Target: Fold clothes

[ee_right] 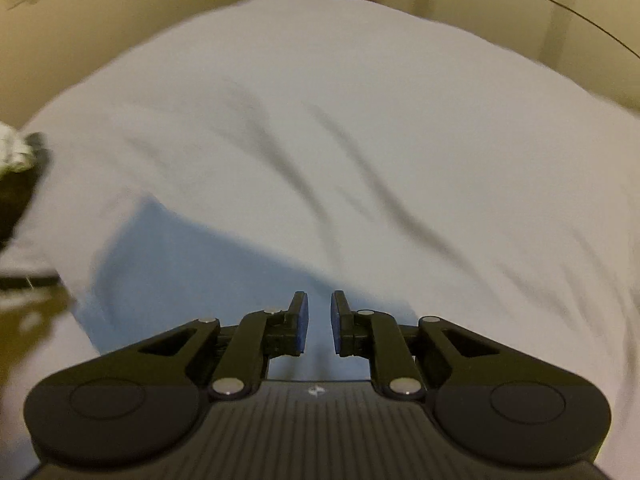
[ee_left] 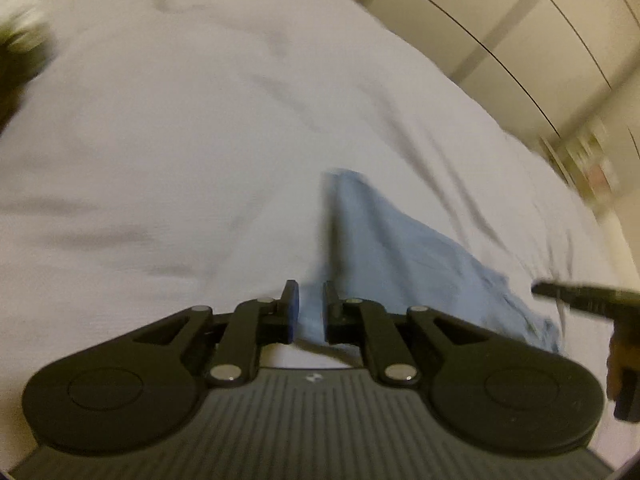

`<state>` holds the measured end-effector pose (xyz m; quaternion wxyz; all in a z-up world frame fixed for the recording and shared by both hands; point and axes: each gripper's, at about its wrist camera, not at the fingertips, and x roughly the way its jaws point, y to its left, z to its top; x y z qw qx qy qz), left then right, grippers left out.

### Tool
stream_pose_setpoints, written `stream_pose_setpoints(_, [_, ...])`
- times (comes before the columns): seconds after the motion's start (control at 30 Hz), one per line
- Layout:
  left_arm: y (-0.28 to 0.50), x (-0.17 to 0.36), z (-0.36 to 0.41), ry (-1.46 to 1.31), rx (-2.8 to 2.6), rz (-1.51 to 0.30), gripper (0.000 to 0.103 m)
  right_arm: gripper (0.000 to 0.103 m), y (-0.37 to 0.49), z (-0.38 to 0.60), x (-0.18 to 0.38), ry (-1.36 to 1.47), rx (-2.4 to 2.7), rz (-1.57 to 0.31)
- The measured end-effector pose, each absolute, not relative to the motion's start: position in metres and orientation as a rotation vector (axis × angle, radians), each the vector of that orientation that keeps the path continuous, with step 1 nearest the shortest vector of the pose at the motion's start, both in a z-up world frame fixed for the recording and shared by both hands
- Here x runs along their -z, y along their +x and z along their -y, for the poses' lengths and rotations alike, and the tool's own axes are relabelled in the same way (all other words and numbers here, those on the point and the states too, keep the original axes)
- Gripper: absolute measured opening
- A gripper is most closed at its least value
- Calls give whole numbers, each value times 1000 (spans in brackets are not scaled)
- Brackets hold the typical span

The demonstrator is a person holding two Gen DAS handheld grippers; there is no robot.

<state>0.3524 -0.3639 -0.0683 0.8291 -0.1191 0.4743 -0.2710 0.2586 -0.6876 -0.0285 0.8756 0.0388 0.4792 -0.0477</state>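
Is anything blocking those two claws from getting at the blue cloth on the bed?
Nothing visible does. The blue cloth lies directly below the left gripper and the right gripper on the white sheet, both jaws open.

Both wrist views low over bed sheet (ee_left: 160, 160), sharing blue garment (ee_right: 180, 260).

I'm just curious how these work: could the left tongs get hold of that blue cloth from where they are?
Probably yes. The left tongs are open with the near edge of the blue cloth showing in the gap between them, and nothing lies across it on the white sheet. The blur hides whether they touch it.
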Motion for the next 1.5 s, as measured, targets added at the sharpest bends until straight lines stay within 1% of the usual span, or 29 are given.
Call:
stream_pose_setpoints(0.03, [348,62,379,-213,617,-1005,15,16,233,700,31,96,149,-1012])
stream_pose_setpoints(0.07, [343,56,395,-174,662,-1002,20,19,206,712,34,110,198,-1026])
stream_pose_setpoints(0.1, [337,53,410,-141,704,-1002,22,24,181,724,37,132,247,-1040])
stream_pose_setpoints(0.13, [332,49,430,-101,757,-1000,27,26,156,736,40,158,296,-1052])
stream_pose_setpoints(0.17, [327,44,451,-61,809,-997,31,31,132,749,42,199,347,-1058])
stream_pose_setpoints(0.2, [320,40,471,-17,865,-989,33,35,108,762,44,247,400,-1054])
stream_pose_setpoints(0.27, [299,32,515,73,983,-969,41,37,61,788,48,336,501,-1043])
stream_pose_setpoints(0.3, [287,27,536,115,1040,-958,43,38,49,799,50,353,519,-1034])
stream_pose_setpoints(0.43, [232,21,620,295,1271,-903,44,39,0,842,58,419,591,-997])
stream_pose_setpoints(0.5, [195,20,649,377,1369,-862,44,40,-22,864,61,447,621,-978])
stream_pose_setpoints(0.63, [114,24,697,524,1525,-741,44,40,-18,896,63,381,507,-969])
stream_pose_setpoints(0.73, [67,37,719,617,1592,-655,49,40,-4,909,71,295,372,-999])
stream_pose_setpoints(0.77, [53,41,727,646,1611,-626,49,40,1,909,73,251,341,-1014])
stream_pose_setpoints(0.83, [44,46,736,687,1626,-583,49,41,11,912,79,192,306,-1020])
stream_pose_setpoints(0.93, [46,51,747,733,1632,-538,50,42,17,920,87,217,246,-1001])
stream_pose_setpoints(0.97, [52,52,751,748,1627,-530,50,41,18,922,90,236,217,-1002])
stream_pose_setpoints(1.0, [59,53,755,765,1623,-523,50,27,19,924,92,254,191,-1003])
stream_pose_setpoints(1.03, [68,54,760,781,1626,-520,50,21,19,924,91,261,185,-1000])
stream_pose_setpoints(1.07, [78,53,765,794,1630,-519,50,2,17,924,88,257,201,-989])
stream_pose_setpoints(1.1, [87,51,770,807,1635,-517,50,0,14,924,85,253,217,-979])
stream_pose_setpoints(1.27, [114,45,801,850,1676,-502,50,0,-11,926,63,191,363,-906])
stream_pose_setpoints(1.43, [113,47,838,902,1780,-498,50,0,-35,925,43,167,444,-842])
stream_pose_setpoints(1.47, [111,49,845,924,1809,-494,50,2,-40,926,40,181,464,-827])
stream_pose_setpoints(1.5, [106,51,850,953,1842,-482,50,7,-47,928,36,204,488,-809])
